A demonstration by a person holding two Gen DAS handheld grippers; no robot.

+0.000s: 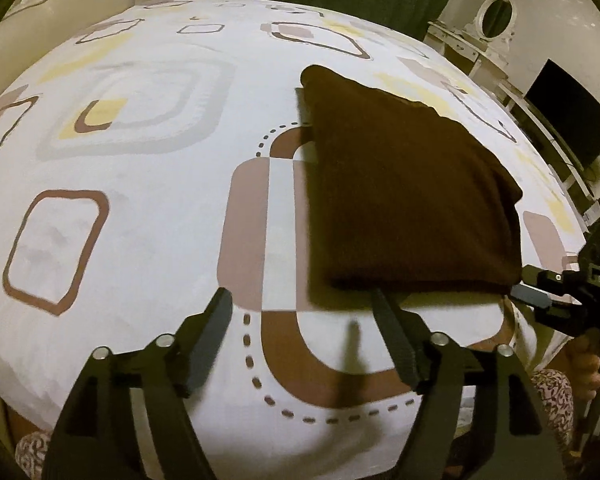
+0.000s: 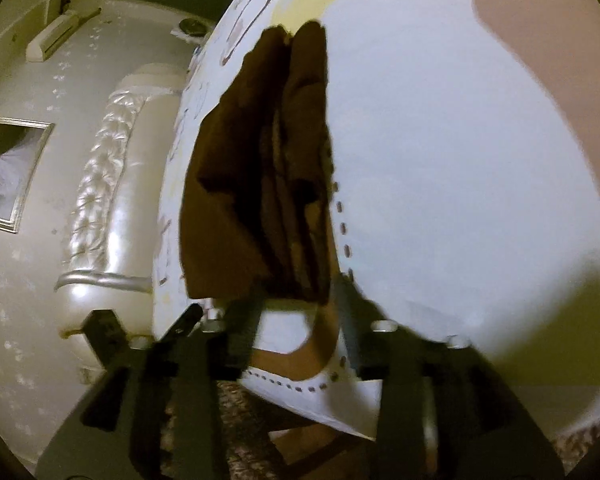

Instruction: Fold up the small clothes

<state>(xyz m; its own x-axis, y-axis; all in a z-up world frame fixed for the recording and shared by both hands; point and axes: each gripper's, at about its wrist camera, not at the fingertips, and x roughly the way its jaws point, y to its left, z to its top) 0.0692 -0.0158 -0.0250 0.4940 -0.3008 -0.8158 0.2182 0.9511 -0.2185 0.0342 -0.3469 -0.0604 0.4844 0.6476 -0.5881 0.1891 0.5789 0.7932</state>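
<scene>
Your left gripper (image 1: 300,308) tilts down, jaws wide, at the folded brown cloth's (image 1: 404,184) near edge; right gripper (image 2: 296,300) sits partly open beside it.

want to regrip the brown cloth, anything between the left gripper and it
Nothing visible: the left gripper stands open on bare bedsheet, its right finger already at the folded brown cloth's near edge.

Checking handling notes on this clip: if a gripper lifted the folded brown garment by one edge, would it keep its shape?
Probably not. The brown garment is soft cloth; the right wrist view shows loose stacked layers at its open edge, so these would likely sag and unfold. It looks light and should slide easily on the smooth patterned sheet.
</scene>
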